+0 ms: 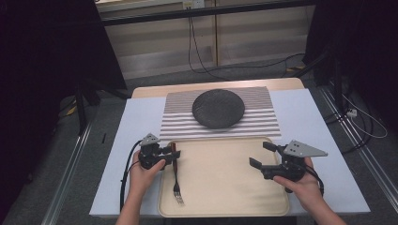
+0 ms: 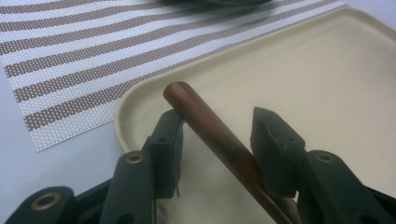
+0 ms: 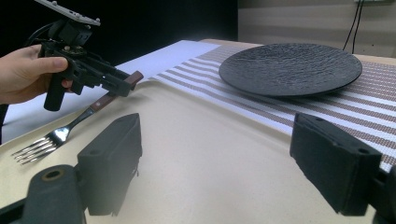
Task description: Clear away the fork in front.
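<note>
A fork (image 1: 176,177) with a brown wooden handle (image 2: 210,131) lies along the left side of a beige tray (image 1: 220,176), tines toward the person. My left gripper (image 1: 172,154) has its jaws around the handle's end. The handle runs slantwise between them, touching the left pad near its tip and the right pad near its base. In the right gripper view the handle end sits raised in that gripper (image 3: 123,86) while the fork's tines (image 3: 35,149) rest on the tray (image 3: 201,154). My right gripper (image 1: 258,153) hovers open over the tray's right side, nothing between its jaws (image 3: 217,126).
A black textured plate (image 1: 218,108) sits on a brown-and-white striped placemat (image 1: 263,123) just beyond the tray. A pale blue cloth (image 1: 136,122) covers the table. Cables (image 1: 197,56) trail on the floor behind the table, with dark stands at both sides.
</note>
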A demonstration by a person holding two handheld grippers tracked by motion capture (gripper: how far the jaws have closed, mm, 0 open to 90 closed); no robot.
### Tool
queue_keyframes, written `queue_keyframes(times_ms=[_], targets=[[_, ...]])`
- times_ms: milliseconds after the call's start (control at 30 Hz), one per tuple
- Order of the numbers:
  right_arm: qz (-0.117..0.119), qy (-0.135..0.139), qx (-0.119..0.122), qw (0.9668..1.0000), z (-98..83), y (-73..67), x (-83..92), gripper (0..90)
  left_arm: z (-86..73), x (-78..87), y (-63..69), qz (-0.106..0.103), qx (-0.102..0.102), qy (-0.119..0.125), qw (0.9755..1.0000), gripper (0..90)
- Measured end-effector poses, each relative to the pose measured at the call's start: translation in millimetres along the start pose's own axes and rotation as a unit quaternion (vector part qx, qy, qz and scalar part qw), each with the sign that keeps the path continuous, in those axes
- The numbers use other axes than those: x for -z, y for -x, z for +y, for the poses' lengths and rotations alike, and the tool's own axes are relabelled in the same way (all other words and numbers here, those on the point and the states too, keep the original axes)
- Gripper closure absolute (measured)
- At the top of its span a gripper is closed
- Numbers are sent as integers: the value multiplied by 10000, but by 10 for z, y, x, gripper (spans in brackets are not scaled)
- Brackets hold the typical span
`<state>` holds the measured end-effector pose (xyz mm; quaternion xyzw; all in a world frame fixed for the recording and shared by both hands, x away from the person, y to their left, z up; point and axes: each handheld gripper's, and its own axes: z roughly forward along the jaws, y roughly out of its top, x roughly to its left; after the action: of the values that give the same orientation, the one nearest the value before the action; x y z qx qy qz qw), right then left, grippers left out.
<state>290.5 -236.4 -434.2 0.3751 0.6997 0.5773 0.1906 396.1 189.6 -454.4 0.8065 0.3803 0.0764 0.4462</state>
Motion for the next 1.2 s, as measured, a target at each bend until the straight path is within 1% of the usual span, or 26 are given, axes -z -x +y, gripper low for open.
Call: queue_keyframes(times_ms=[200, 267, 300, 367, 433, 533, 600, 700, 733, 767, 833, 967, 1000, 1033, 1200], targets=[[8, -35, 12, 10000, -11, -8, 1, 169, -19, 23, -18, 46, 62, 39, 10000, 535], [-3, -23, 12, 10000, -9, -7, 5, 169, -20, 26, -19, 72, 58, 47, 9999, 532], [-24, -18, 20, 10000, -7, -5, 9, 169, -19, 29, -14, 119, 45, 109, 9999, 530], [-20, -18, 21, 10000, -6, -2, 12, 168, -15, 33, -12, 137, 26, 128, 9998, 521], [-44, -25, 26, 10000, -7, 4, 17, 168, -14, 38, -13, 98, 35, 138, 9999, 523], [-57, -30, 30, 10000, -9, 8, 22, 168, -12, 52, -13, 125, 26, 140, 9998, 506], [-65, -50, 32, 10000, -10, 14, 31, 168, -6, 78, -9, 88, 49, 172, 9998, 503], [-112, -78, 50, 9999, -6, 26, 54, 168, 3, 143, 12, 39, 85, 290, 9995, 468], [-129, -72, 53, 9999, -4, 35, 69, 169, 6, 163, 17, 46, 73, 308, 9995, 455], [-163, -91, 71, 9998, 0, 49, 89, 169, 11, 192, 27, 35, 69, 353, 9993, 420], [-208, -122, 100, 9997, 1, 62, 108, 169, 20, 257, 52, 30, 41, 426, 9991, 403], [-240, -180, 112, 9995, -18, 72, 141, 168, 21, 307, 66, -12, 72, 449, 9990, 351], [-250, -200, 111, 9994, -29, 76, 154, 169, 21, 319, 71, -1, 73, 446, 9990, 351], [-260, -235, 133, 9993, -45, 88, 181, 168, 20, 331, 78, 8, 73, 452, 9990, 313], [-307, -252, 173, 9991, -50, 101, 231, 168, 4, 395, 89, -46, 159, 528, 9985, 280]])
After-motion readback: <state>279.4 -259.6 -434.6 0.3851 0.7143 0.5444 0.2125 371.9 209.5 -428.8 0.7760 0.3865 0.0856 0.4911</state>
